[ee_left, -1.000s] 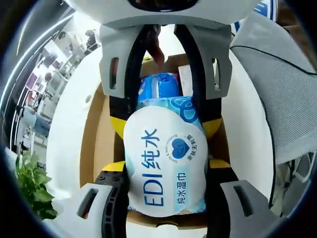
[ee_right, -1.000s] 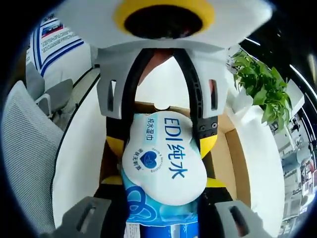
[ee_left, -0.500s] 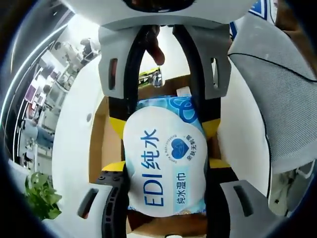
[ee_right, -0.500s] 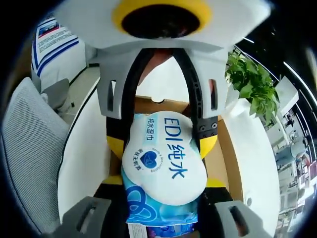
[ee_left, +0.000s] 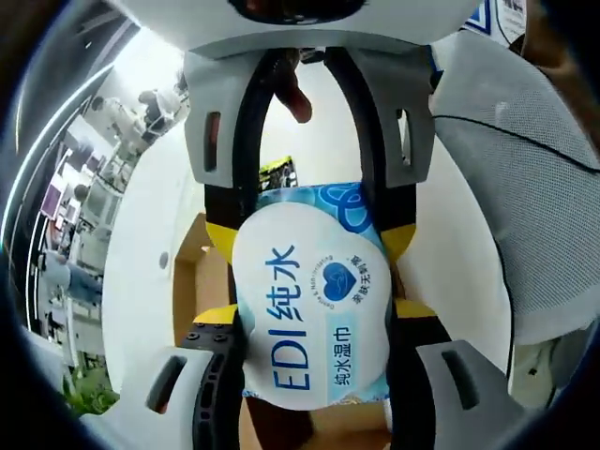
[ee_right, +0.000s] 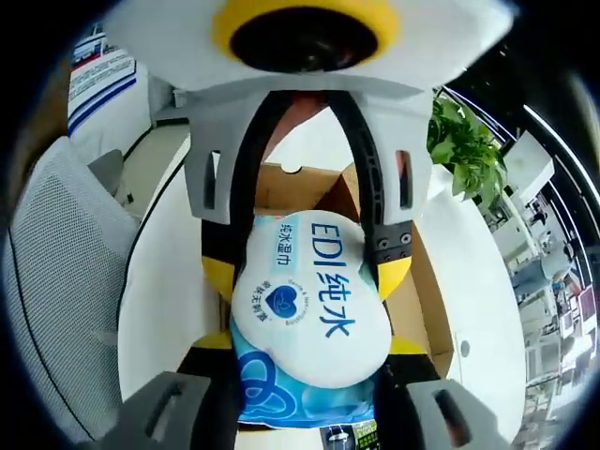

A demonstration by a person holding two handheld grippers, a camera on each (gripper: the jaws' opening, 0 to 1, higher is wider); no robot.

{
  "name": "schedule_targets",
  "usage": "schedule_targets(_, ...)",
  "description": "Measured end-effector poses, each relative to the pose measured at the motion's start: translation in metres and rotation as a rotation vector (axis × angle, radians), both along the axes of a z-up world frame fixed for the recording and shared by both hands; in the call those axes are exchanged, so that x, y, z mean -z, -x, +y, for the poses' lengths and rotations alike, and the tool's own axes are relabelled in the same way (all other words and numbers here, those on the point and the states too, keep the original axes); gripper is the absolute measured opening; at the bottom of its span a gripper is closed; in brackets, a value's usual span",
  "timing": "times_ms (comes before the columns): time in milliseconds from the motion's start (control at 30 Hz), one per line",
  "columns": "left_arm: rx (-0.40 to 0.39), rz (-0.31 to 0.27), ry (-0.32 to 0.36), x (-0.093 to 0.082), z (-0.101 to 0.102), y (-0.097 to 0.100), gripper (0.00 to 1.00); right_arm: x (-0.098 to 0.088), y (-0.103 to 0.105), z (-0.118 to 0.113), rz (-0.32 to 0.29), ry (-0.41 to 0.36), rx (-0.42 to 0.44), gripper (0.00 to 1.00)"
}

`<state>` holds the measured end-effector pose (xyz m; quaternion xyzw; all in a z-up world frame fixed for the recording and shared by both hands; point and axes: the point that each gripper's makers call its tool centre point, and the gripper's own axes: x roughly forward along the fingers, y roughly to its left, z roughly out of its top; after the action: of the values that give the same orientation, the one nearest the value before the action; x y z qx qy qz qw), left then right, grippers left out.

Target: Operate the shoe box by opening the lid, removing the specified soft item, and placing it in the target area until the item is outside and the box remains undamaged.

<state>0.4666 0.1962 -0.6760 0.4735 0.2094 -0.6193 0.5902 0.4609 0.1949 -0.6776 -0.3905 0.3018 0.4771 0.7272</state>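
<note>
In the left gripper view we find the left gripper (ee_left: 309,309) clenched on the wet-wipe pack (ee_left: 312,305); its two jaws rise from 6 o'clock and press the pack from both sides, the yellow pads touching its blue-and-white wrapper. The opposing tool — the right gripper (ee_left: 309,202) — enters from 12 o'clock and grips the far end of the same pack; its grey arms frame the pack's upper edge.

In the right gripper view we see the mirror arrangement: the right gripper (ee_right: 309,300) is closed on the wet-wipe pack (ee_right: 314,309), and the left gripper (ee_right: 302,225) reaches in from 12 o'clock, its yellow-ringed housing across the top of the frame. The white label with blue lettering faces the camera in both views.

The pack is held above the shoe box (ee_right: 427,300), not resting in it; the brown cardboard walls show behind the pack, from 12 to 4 o'clock in the right gripper view, and from 7 to 9 o'clock in the left gripper view at (ee_left: 192,281). We cannot tell where the lid lies. The box stands on a white table (ee_right: 159,281).

A grey mesh chair (ee_right: 66,281) stands at 9 o'clock in the right gripper view; a green plant (ee_right: 464,150) sits at 2 o'clock — both well apart from the box.
</note>
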Motion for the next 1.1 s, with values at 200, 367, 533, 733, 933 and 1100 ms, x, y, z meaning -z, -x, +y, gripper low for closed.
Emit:
schedule_targets(200,0.027,0.000,0.002,0.000,-0.017,0.004,0.61,-0.001,0.004,-0.017,0.000,0.003,0.025,0.54)
schedule_targets(367,0.048,0.000,0.005,-0.002,-0.031,0.009,0.61,-0.002,0.009,-0.030,0.001,0.005,0.043,0.54)
schedule_targets(533,0.069,-0.005,0.011,-0.005,-0.047,0.012,0.61,-0.004,0.011,-0.046,-0.004,0.009,0.064,0.54)
schedule_targets(733,0.091,-0.013,0.019,-0.008,-0.067,0.013,0.61,-0.007,0.011,-0.067,-0.009,0.019,0.083,0.54)
schedule_targets(933,0.114,-0.017,0.023,-0.012,-0.085,0.013,0.61,-0.010,0.011,-0.086,-0.011,0.025,0.107,0.54)
schedule_targets(1100,0.130,-0.017,0.024,-0.013,-0.096,0.013,0.61,-0.011,0.011,-0.095,-0.010,0.026,0.120,0.54)
